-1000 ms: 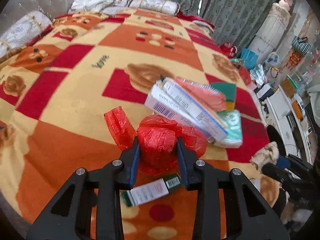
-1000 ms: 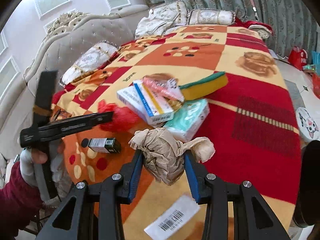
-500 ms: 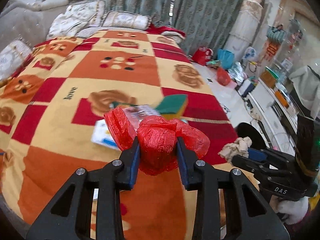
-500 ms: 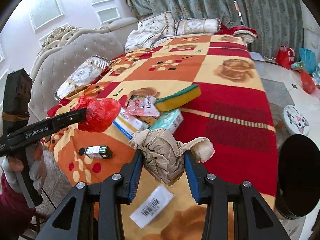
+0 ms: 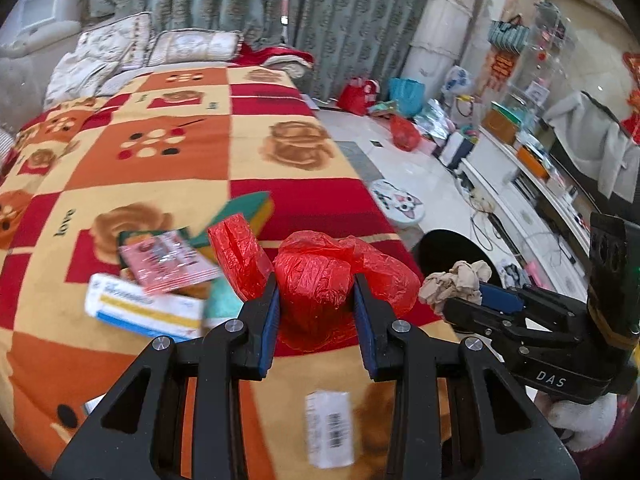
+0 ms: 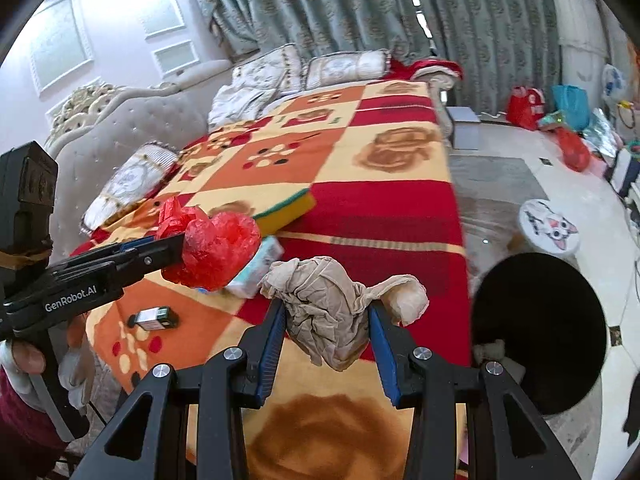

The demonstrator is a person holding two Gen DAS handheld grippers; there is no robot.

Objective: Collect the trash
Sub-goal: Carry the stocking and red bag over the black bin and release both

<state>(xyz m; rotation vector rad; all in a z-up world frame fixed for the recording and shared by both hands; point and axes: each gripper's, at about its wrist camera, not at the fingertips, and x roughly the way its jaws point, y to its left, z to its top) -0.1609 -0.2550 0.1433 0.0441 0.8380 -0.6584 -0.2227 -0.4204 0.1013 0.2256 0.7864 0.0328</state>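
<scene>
Two trash pieces, one per claw. My left claw [image 5: 316,300] is clamped on one crumpled red plastic bag [image 5: 320,280], lifted above the bed blanket [image 5: 192,152]. My right claw [image 6: 328,330] pinches one beige crumpled wad [image 6: 328,300], also off the bed, near the one black bin [image 6: 544,320] on the floor. On the blanket: one sponge [image 6: 286,210], one small dark box [image 6: 154,318], one barcoded white pack [image 5: 330,424], one blue-yellow box [image 5: 144,312], one pink packet [image 5: 168,262].
</scene>
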